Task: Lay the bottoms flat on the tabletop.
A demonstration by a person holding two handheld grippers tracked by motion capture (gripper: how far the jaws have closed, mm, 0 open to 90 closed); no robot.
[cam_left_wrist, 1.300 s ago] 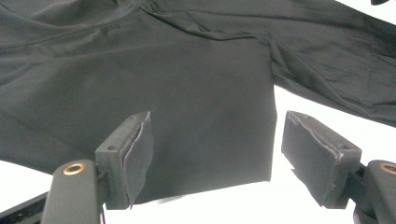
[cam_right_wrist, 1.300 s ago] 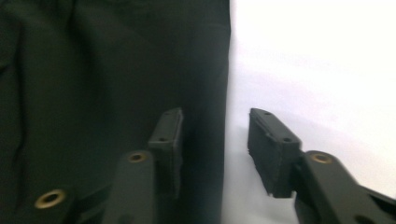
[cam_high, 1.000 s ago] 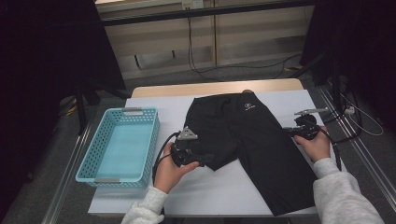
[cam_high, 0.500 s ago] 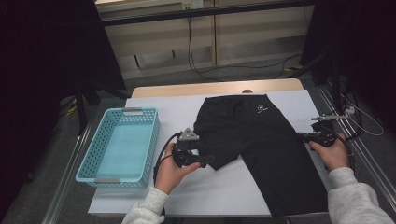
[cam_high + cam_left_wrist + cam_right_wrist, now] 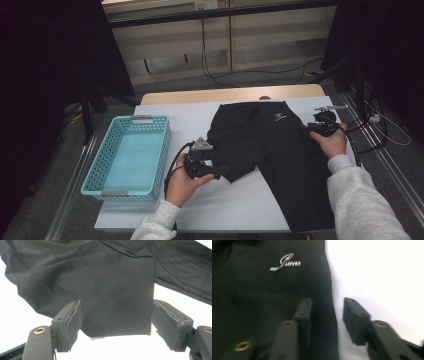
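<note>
Right gripper (image 5: pixel 311 129) off the black shorts (image 5: pixel 270 150), jaws apart at their 3 o'clock edge.
Left gripper (image 5: pixel 218 172) wide around the folded leg; shorts lie mid-desk (image 5: pixel 240 210), basket (image 5: pixel 131 155) at 9 o'clock, regrasp likely.

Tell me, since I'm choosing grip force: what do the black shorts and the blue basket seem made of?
Black shorts: looks like thin, smooth stretch knit, matte; soft creases and stitched seams show in the left gripper view. Blue basket: apparently moulded plastic, with perforated lattice walls.
</note>
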